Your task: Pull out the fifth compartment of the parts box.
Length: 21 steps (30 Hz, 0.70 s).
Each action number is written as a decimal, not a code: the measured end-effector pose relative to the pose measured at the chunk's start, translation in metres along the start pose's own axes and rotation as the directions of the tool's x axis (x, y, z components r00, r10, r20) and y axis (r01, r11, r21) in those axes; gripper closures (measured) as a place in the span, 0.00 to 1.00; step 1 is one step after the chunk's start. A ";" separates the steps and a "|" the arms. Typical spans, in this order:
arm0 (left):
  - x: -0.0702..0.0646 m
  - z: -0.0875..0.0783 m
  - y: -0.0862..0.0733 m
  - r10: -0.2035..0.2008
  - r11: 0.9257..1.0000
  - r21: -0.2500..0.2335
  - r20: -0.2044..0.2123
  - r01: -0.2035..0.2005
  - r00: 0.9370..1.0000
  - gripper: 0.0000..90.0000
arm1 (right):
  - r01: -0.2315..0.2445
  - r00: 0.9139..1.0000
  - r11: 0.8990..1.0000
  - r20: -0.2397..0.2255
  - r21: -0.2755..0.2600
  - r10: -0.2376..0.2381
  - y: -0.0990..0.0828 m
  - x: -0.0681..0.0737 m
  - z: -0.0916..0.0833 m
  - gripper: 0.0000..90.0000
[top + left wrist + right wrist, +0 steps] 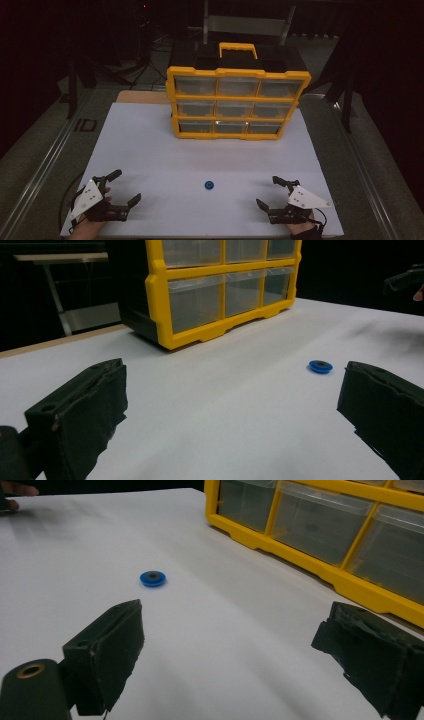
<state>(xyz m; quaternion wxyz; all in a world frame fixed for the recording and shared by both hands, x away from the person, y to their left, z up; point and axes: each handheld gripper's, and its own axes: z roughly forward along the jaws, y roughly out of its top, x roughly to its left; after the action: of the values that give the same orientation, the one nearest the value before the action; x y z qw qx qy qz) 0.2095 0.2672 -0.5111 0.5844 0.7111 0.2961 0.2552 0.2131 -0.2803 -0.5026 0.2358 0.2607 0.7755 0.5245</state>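
Note:
A small blue disc with a dark centre lies flat on the white table, near the front edge, midway between my two grippers. It shows as the blue disc in the left gripper view and the blue disc in the right gripper view. My left gripper rests at the front left, open, nothing between its jaws. My right gripper rests at the front right, also open and empty. A yellow drawer cabinet with clear drawers stands at the back centre.
The cabinet has a yellow handle on top and sits on a black base. Grey floor and metal rails flank the table. A metal frame stands behind in the dark.

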 end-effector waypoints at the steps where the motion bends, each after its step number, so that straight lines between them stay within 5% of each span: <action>1: 0.000 0.000 0.000 0.002 1.000 0.000 -0.001 -0.002 1.000 0.00 | 0.007 1.000 1.000 0.002 0.001 -0.007 0.000 0.000 0.000 0.10; 21: -0.003 0.001 0.001 0.011 1.000 0.008 0.010 -0.011 1.000 0.00 | 0.008 1.000 0.999 -0.030 0.038 -0.007 0.000 -0.001 0.002 0.10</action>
<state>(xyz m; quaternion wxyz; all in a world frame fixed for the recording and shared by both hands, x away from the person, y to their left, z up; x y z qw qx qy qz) 0.2087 0.2641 -0.5105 0.5817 0.7163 0.2900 0.2536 0.2152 -0.2794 -0.5037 0.2212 0.2545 0.7896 0.5128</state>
